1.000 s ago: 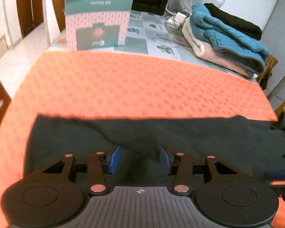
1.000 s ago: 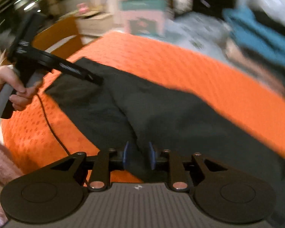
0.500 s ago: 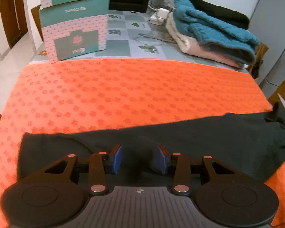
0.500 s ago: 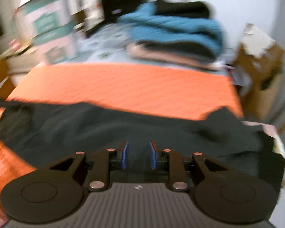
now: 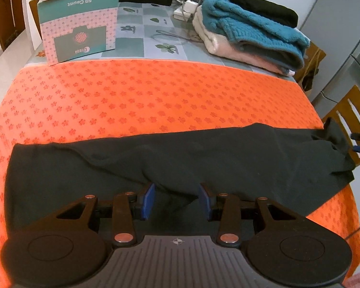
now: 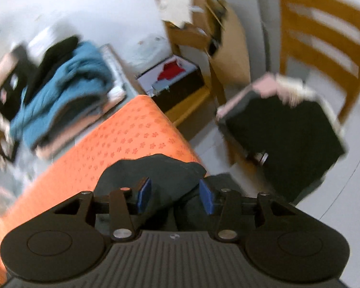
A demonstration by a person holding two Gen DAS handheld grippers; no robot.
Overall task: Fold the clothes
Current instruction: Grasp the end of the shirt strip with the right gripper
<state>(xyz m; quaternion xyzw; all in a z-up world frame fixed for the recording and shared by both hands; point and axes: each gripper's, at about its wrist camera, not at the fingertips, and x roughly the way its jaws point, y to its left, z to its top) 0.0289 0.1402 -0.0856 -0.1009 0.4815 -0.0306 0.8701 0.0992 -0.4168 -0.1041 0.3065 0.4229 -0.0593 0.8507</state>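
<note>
The left wrist view looks low from the near edge of the orange flower-patterned bench toward its far edge. The right wrist view, blurred, sits close over the bench's right corner, facing outward. Both share the folded teal knitted sweater

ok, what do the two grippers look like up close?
Both match: the left gripper and right gripper have a black ribbed body with a small compass-like mark, two round black discs, black linkage arms with copper-coloured rivets, and blue pads on the fingers. No cable clearly attached to either.
</note>
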